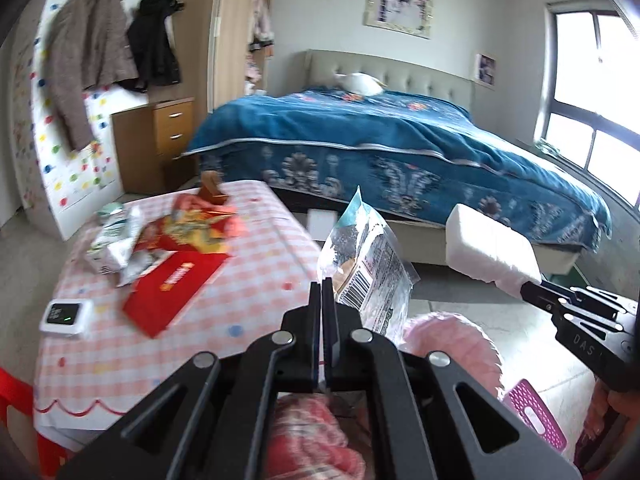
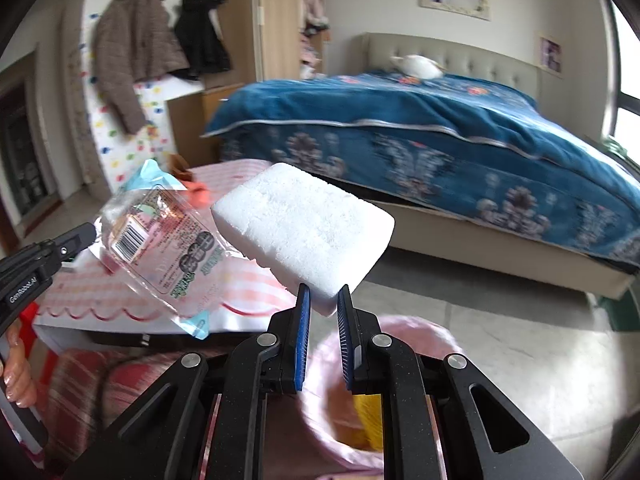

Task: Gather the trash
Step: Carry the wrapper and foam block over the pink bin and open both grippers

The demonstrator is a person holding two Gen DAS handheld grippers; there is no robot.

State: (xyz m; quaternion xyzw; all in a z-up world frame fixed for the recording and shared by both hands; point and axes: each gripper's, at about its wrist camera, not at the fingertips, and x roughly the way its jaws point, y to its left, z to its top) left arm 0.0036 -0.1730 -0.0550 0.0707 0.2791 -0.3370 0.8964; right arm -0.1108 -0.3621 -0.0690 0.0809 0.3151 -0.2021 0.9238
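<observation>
My left gripper [image 1: 322, 285] is shut on the edge of a clear plastic wrapper [image 1: 366, 264] with a barcode, which hangs in the air past the table's right edge. In the right wrist view the same wrapper [image 2: 160, 248] sticks out from the left gripper [image 2: 86, 236] at the left. My right gripper [image 2: 324, 292] pinches the near corner of a white foam block [image 2: 304, 228] between its blue pads. The left wrist view shows the foam block [image 1: 492, 244] and the right gripper [image 1: 532, 290] at the right. More trash lies on the table: a red flat box [image 1: 176, 292], crumpled white packaging [image 1: 116, 244] and an orange-red bag [image 1: 196, 228].
A table with a pink checked cloth [image 1: 256, 280] carries a small white device [image 1: 66, 316]. Below both grippers is a pink-lined container [image 2: 420, 336] with something yellow inside. A magenta perforated item [image 1: 536, 416] lies beside it. A blue-covered bed [image 1: 400, 140] fills the background; a red stool [image 1: 16, 392] is at the left.
</observation>
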